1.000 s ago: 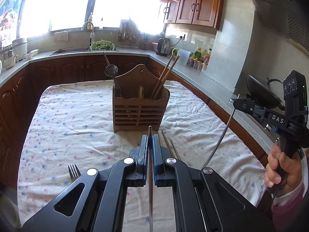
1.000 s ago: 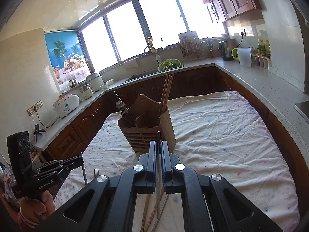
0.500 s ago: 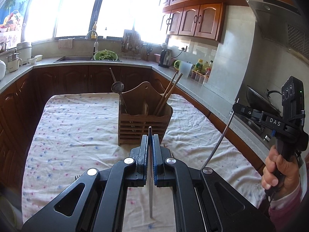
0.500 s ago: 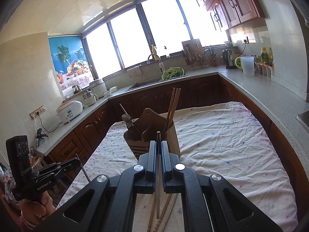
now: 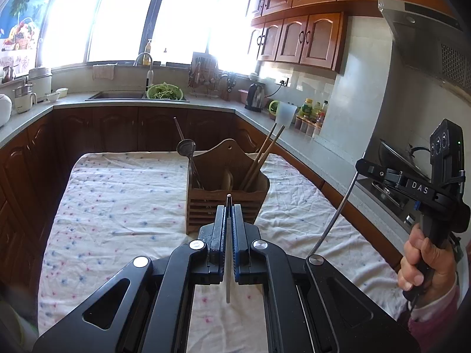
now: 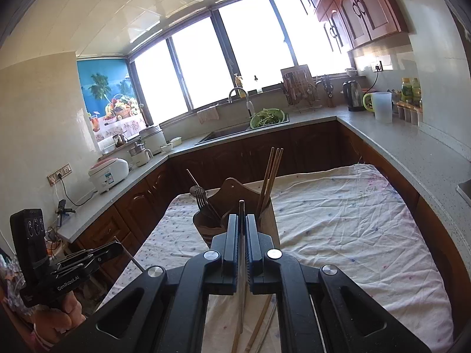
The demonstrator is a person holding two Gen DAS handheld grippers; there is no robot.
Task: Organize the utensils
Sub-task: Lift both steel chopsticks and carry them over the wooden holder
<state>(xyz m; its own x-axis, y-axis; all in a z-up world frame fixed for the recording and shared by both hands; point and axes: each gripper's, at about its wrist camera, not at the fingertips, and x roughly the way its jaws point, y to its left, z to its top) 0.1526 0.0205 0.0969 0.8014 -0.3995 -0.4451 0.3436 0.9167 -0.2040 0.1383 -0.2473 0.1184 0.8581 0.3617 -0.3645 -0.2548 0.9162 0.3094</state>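
Left gripper [image 5: 229, 214]: slim metal utensil handle [image 5: 228, 264] clamped | right gripper [image 6: 242, 229]: thin metal utensil stem [image 6: 241, 264] clamped | slatted wooden utensil caddy [image 5: 223, 203] faced.

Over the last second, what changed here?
Both hand-held grippers rose, each carrying its thin metal utensil up off the cloth: left and right. The fork seen earlier by the left one is out of view. Both stayed shut; the wooden holder is unmoved.

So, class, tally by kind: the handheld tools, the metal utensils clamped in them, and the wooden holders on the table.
Tools: 2 (left tool, right tool)
Clamped metal utensils: 2 (left utensil, right utensil)
Wooden holder: 1
Total: 5
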